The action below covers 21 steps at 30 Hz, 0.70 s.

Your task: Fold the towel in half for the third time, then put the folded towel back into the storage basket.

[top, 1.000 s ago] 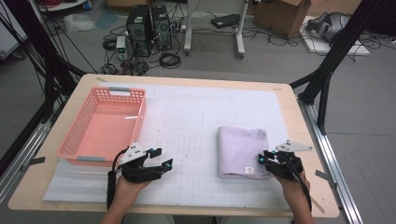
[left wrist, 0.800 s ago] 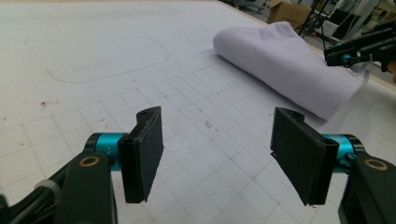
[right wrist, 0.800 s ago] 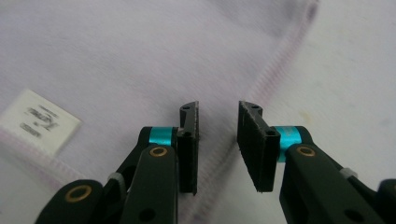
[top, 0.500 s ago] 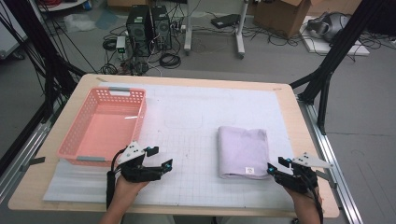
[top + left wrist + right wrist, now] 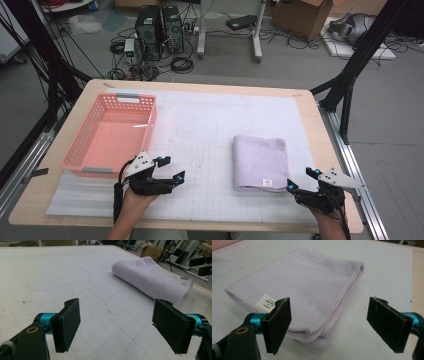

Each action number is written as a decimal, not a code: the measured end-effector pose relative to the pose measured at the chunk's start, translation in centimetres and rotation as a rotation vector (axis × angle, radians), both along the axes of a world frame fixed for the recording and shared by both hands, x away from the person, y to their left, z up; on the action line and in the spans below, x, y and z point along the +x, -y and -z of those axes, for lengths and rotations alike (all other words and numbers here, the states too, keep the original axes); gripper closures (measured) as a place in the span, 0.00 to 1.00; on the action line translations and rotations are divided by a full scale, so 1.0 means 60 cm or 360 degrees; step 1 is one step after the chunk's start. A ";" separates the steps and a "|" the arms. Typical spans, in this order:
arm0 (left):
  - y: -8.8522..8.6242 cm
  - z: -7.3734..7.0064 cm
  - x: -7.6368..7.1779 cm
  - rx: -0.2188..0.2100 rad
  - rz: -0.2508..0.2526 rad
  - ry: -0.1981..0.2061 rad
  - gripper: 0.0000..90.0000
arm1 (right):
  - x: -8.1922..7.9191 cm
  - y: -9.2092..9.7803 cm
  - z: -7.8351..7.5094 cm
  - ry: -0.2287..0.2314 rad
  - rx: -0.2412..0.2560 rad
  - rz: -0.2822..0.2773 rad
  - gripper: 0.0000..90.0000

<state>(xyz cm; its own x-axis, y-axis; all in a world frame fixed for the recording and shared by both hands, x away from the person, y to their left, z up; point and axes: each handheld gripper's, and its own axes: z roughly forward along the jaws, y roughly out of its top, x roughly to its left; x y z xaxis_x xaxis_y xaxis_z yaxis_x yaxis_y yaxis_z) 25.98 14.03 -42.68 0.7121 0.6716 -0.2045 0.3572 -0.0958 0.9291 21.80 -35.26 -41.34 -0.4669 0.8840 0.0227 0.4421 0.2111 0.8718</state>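
Note:
A folded lilac towel [image 5: 261, 162] with a small white label lies on the white grid mat, right of centre. My right gripper [image 5: 301, 181] is open near the table's front right edge, just off the towel's near right corner. In the right gripper view the towel [image 5: 299, 287] lies just beyond the wide-apart jaws, its stitched corner between them, my right gripper [image 5: 332, 322] not touching it. My left gripper [image 5: 170, 168] is open over the mat at the front left, empty. In the left gripper view the towel [image 5: 150, 277] lies farther off, beyond my left gripper [image 5: 120, 322].
A pink plastic basket [image 5: 112, 135] stands empty at the left of the mat [image 5: 200, 125], just behind the left hand. The wooden table edge [image 5: 330, 150] runs close to the right hand. Computers, cables and boxes sit on the floor beyond the table.
My right gripper has drawn back from the towel's near edge toward the front right corner and its jaws now stand apart. The left gripper has barely moved.

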 end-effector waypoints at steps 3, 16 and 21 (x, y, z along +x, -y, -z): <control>0.000 -0.001 0.000 -0.0008 -0.0006 0.0000 0.26 | -0.001 0.003 0.002 -0.0010 -0.0001 0.0010 0.21; 0.018 -0.001 0.005 -0.0016 0.0025 -0.0031 0.26 | -0.005 0.012 0.000 -0.0011 0.0000 0.0029 0.21; 0.038 -0.005 0.019 -0.0012 0.0043 -0.0045 0.26 | -0.004 0.015 0.002 -0.0018 -0.0005 0.0029 0.21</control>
